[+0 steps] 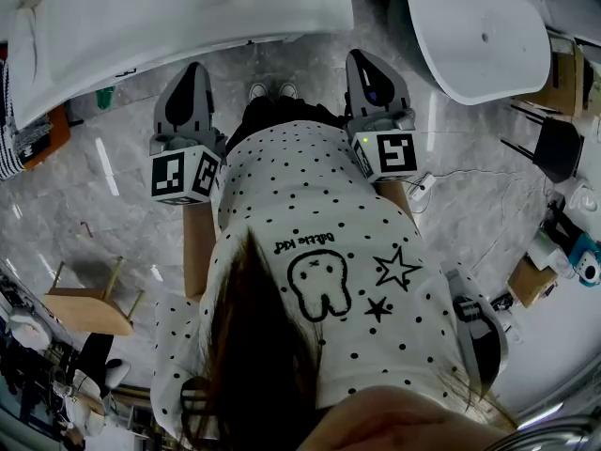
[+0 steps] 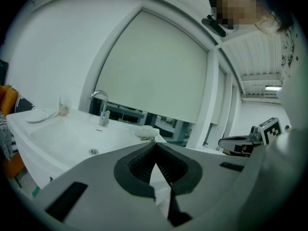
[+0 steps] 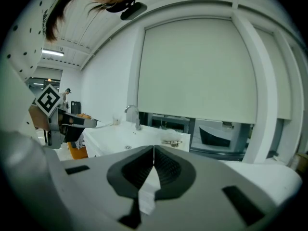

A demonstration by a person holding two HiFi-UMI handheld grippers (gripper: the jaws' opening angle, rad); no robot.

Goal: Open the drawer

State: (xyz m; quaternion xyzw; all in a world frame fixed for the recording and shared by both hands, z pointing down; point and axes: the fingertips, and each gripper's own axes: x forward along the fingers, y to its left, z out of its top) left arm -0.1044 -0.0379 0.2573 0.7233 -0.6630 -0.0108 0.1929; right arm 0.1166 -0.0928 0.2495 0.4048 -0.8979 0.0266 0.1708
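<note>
Both tongs clenched, nothing in them. left gripper (image 2: 155, 144): jaws tip to tip, only air between the ribbed pads. right gripper (image 3: 153, 148): same, jaws together and empty.

Head view: person in a white dotted shirt (image 1: 310, 242) stands on a grey marble floor (image 1: 84, 195). The two grippers are held out in front at waist height, side by side and well apart, each with its marker cube toward the body.

A white washbasin (image 2: 67, 134) sits far left of the left gripper. It has a chrome faucet (image 2: 102, 107) at its far edge, a drain (image 2: 93, 151) in the bowl, and a clear glass (image 2: 63, 106) with a shallow dish (image 2: 38, 115) on the left corner. Neither gripper touches it; both are near it and aim a little downward toward the wall above it. A pale roller blind (image 3: 197, 71) hangs on the wall behind the basin, with a dark window strip under it.

Each gripper sees the other: the right one shows at the right edge of the left gripper view, the left one at the left edge of the right gripper view.

Drawer: can't pick it out in any view. The basin unit's front shows only as a plain white face at the left of the left gripper view.

Also in the head view: a second white tub (image 1: 479, 36) at far right, a wooden stool (image 1: 89, 303) at near left, and a black chair (image 1: 554, 144) at right.
</note>
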